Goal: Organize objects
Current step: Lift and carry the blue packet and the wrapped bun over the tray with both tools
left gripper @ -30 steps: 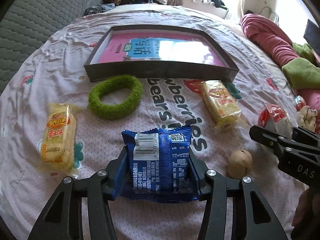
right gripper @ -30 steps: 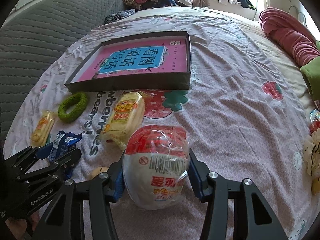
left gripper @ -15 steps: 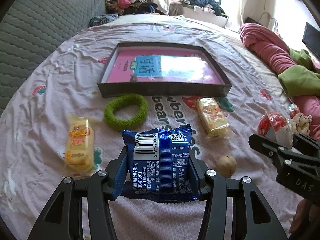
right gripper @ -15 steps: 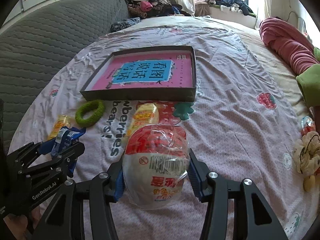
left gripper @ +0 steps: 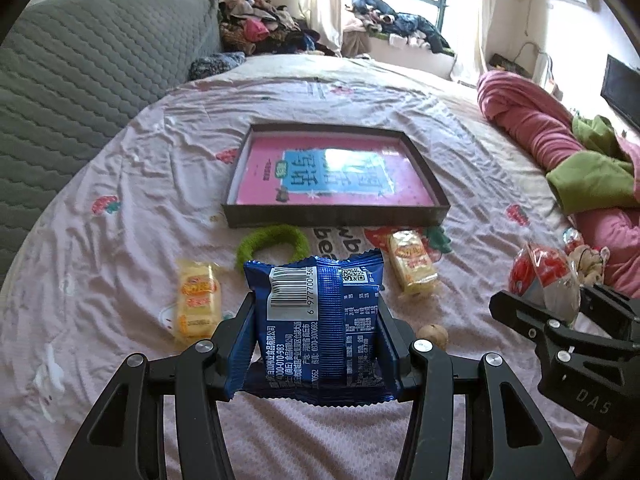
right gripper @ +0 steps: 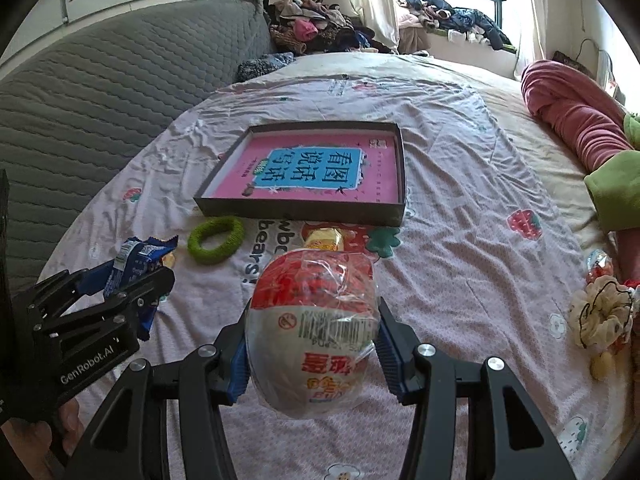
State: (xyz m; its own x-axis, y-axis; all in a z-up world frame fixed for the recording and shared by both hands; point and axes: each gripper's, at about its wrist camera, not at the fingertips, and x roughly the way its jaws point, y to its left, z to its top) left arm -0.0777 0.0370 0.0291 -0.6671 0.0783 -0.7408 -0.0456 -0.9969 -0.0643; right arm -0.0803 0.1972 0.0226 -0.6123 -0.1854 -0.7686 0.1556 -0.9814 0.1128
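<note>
My left gripper (left gripper: 316, 312) is shut on a blue snack packet (left gripper: 316, 320) and holds it above the bed. My right gripper (right gripper: 312, 320) is shut on a round red-and-white wrapped snack (right gripper: 314, 332), also lifted. A dark shallow tray (left gripper: 336, 218) with a pink book inside lies farther ahead; it also shows in the right wrist view (right gripper: 304, 212). On the sheet between lie a green fuzzy ring (left gripper: 272, 240), two yellow snack packs (left gripper: 198, 304) (left gripper: 412, 266) and a small brown nut (left gripper: 432, 335).
A grey quilted headboard (left gripper: 80, 80) runs along the left. Pink and green bedding (left gripper: 568, 160) is piled at the right. A cream scrunchie and small wrapped items (right gripper: 600, 316) lie at the right edge. Clothes are heaped by the window (left gripper: 280, 28).
Both grippers have risen and drawn back with their snacks; the tray and loose items now look smaller and farther away.
</note>
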